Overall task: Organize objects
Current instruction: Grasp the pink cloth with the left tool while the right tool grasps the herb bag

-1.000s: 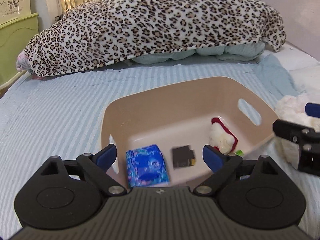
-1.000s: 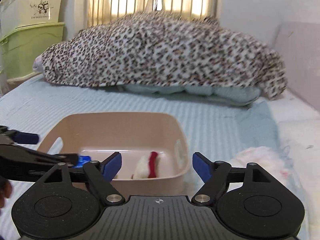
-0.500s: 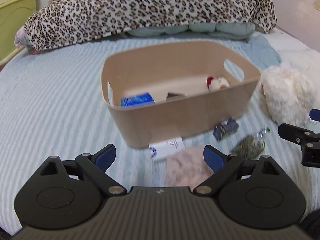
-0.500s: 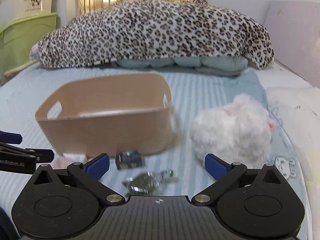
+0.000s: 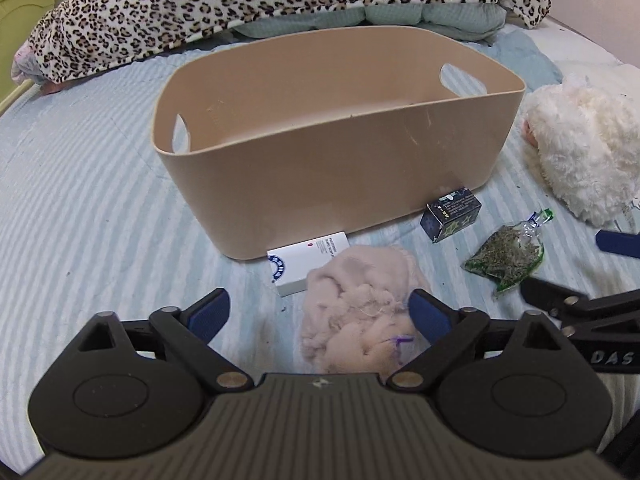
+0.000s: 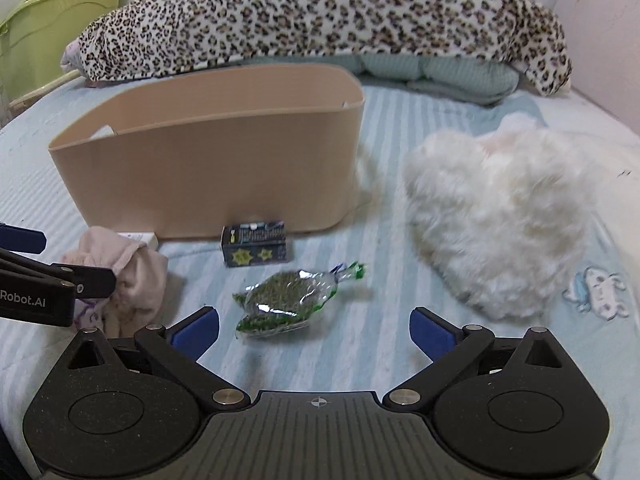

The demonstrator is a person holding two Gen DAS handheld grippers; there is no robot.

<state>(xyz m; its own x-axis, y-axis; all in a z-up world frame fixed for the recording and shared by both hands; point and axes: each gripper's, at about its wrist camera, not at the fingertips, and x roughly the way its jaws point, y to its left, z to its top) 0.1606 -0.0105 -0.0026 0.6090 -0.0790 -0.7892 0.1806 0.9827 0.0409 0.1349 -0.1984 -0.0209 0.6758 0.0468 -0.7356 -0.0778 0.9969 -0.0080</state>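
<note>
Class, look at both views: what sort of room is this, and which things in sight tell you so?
Most likely a bedroom: everything lies on a blue striped bedsheet, with a leopard-print blanket heaped behind the beige plastic bin.

A bed [image 5: 88, 208], covered in a pale blue striped sheet [image 6: 384, 344], is filling the foreground of both views. A leopard-print blanket [image 6: 320, 16] is lying heaped across the far end of the bed, draping over a pale green quilted comforter [image 6: 452, 72] that is showing beneath its lower edge. Green plastic storage bins [image 6: 52, 28] are standing beside the bed at far left. A pale wall [image 6: 600, 36] is bordering the bed at right.
</note>
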